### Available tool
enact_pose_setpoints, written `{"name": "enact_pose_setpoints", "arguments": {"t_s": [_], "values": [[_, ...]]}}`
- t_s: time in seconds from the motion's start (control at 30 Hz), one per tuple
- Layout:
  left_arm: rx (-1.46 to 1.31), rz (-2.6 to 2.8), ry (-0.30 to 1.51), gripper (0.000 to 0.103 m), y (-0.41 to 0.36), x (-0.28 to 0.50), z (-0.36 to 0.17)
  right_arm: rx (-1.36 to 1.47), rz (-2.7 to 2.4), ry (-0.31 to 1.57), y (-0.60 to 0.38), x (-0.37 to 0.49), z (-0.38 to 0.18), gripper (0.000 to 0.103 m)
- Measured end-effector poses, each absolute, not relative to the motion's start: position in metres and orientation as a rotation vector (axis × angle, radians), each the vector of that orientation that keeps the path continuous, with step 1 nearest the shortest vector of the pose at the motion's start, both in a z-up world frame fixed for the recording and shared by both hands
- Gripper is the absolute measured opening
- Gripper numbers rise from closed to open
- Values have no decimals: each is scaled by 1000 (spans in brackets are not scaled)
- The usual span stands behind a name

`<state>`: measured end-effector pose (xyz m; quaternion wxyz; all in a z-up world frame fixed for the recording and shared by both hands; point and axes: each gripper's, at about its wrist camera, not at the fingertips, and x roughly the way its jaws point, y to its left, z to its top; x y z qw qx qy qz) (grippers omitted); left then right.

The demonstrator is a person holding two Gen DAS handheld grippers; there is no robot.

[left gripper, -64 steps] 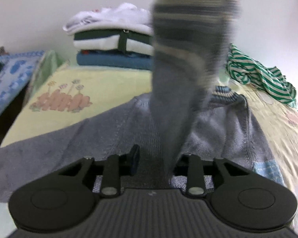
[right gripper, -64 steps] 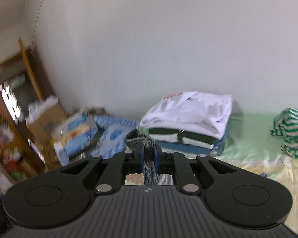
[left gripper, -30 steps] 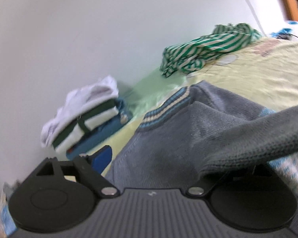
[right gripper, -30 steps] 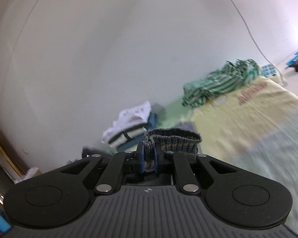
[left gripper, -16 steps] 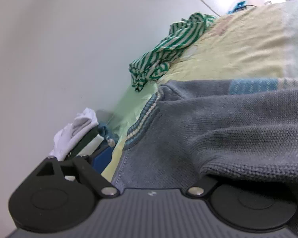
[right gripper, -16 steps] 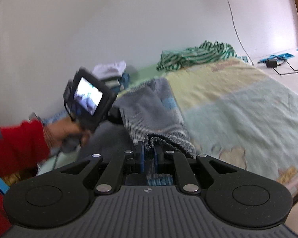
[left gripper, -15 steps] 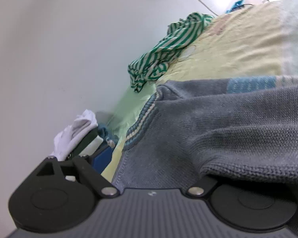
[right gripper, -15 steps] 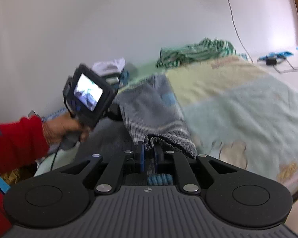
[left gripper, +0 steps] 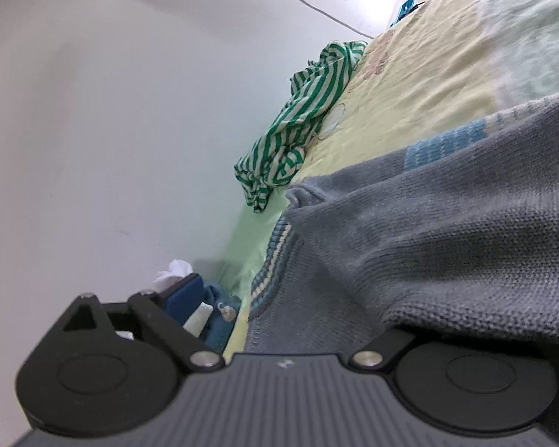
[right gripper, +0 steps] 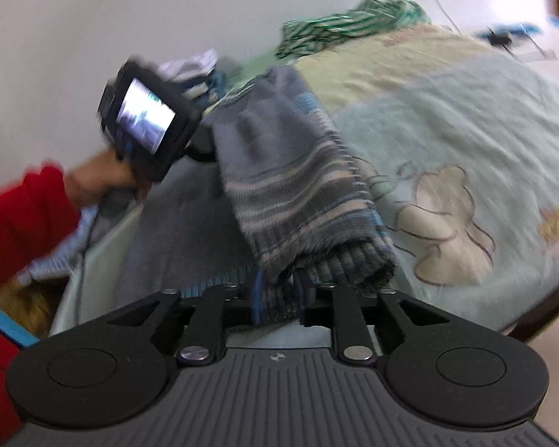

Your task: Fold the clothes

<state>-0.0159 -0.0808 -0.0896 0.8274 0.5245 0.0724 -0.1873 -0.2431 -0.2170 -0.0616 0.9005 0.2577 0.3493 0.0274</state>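
I am carrying the striped sleeve (right gripper: 298, 193) down from overhead across the grey sweater (left gripper: 447, 246) on the bed (right gripper: 466, 119): a sleeve fold is progressing. The right hand-held gripper (right gripper: 277, 298) is pinching the cuff. The left hand-held gripper (left gripper: 279, 320) is probably spread; knit is hiding one finger. No containers are showing.

In the left wrist view, the grey sweater (left gripper: 447, 246) drapes over the left gripper's (left gripper: 279, 309) right finger, hiding it, and runs off the right edge. The folded stack (left gripper: 208, 309) at lower left sits mostly behind the left finger. The right wrist view is motion-blurred; the red sleeve (right gripper: 15, 219) is cut off at left.
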Motion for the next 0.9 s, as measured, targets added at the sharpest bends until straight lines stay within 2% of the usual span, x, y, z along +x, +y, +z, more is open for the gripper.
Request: {"name": "enact_pose_setpoints", "arguments": {"t_s": [0.07, 0.3, 0.37, 0.4, 0.57, 0.83, 0.9], "values": [[1117, -403, 146, 99, -79, -15, -89, 627, 30, 718, -227, -246, -66, 27], [1122, -416, 145, 99, -80, -12, -91, 898, -18, 661, -251, -238, -89, 28], [1120, -419, 147, 99, -80, -11, -91, 892, -33, 664, -248, -234, -88, 11], [1120, -421, 147, 99, -80, -11, -91, 876, -28, 661, -247, -234, -86, 6], [1111, -442, 142, 100, -78, -15, -89, 779, 31, 631, -241, -248, -63, 5], [1129, -476, 99, 99, -80, -23, -92, 735, -27, 728, -241, -244, -83, 6], [1141, -480, 93, 100, -79, -25, -90, 688, 12, 791, -243, -241, -77, 10]]}}
